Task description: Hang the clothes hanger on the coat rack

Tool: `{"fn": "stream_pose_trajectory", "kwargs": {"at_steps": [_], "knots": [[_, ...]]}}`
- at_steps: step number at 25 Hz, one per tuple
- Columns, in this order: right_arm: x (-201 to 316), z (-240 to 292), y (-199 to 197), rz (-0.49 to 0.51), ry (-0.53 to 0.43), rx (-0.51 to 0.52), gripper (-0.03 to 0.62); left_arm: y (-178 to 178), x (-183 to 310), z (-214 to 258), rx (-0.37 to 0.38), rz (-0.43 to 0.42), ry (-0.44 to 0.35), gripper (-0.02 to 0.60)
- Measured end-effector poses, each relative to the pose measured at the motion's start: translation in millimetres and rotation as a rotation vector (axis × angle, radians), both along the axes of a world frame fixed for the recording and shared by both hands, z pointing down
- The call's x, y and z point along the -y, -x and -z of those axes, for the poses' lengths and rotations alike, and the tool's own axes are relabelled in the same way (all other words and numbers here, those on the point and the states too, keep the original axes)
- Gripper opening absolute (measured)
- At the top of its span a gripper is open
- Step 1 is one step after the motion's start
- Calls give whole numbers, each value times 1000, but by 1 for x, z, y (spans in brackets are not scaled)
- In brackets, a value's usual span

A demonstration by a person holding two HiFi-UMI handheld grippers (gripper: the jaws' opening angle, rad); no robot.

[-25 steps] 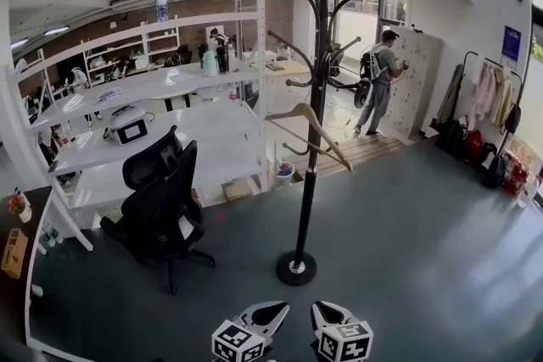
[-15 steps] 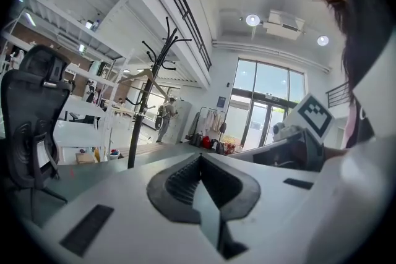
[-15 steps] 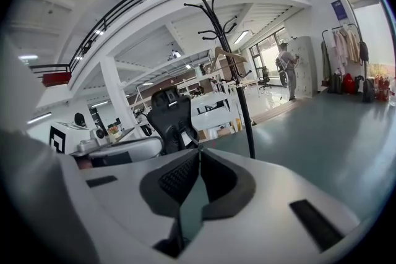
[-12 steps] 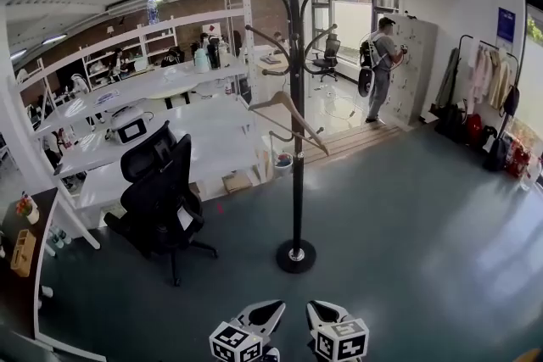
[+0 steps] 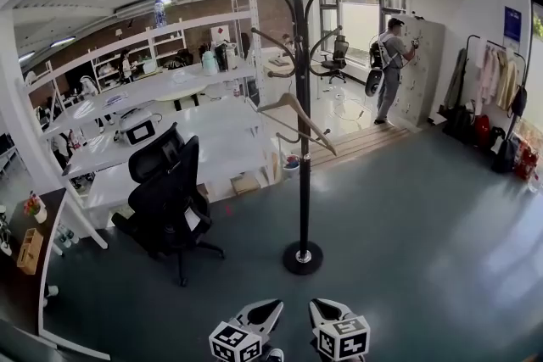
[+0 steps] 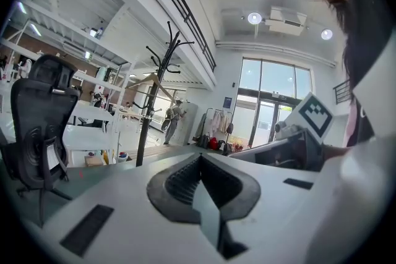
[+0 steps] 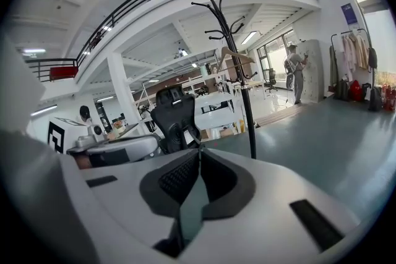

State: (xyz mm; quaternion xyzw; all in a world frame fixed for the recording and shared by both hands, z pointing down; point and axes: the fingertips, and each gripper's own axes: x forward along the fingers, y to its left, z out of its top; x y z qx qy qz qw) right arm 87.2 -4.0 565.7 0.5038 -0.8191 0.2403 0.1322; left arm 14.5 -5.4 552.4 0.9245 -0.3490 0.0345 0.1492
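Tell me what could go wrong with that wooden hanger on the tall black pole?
The light wooden clothes hanger looks tilted on a hook of the tall black coat rack, so it might slide off. The rack stands on one small round base; a bump could rock it. The left gripper and right gripper are shut, empty and far off, so they likely couldn't catch it.

Grey-green floor (image 5: 424, 250), glossy. At centre, rack (image 5: 304, 140) on a round black base, hanger (image 5: 273, 104) hooked on a low arm. Left of it, black chair (image 5: 170, 199) on castors, beside white desks (image 5: 212, 131). Farther back, wooden step (image 5: 365, 144) and a standing person (image 5: 392, 68). Far right, rail of clothes (image 5: 492, 76), bags (image 5: 484, 131) below.
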Motion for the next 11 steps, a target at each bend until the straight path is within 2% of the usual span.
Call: {"fn": "stream_pose_trajectory", "kwargs": {"at_steps": [11], "knots": [[15,-4,0,-3,13,-6,19,-1,15,-2,-6,-9,15,0]]}}
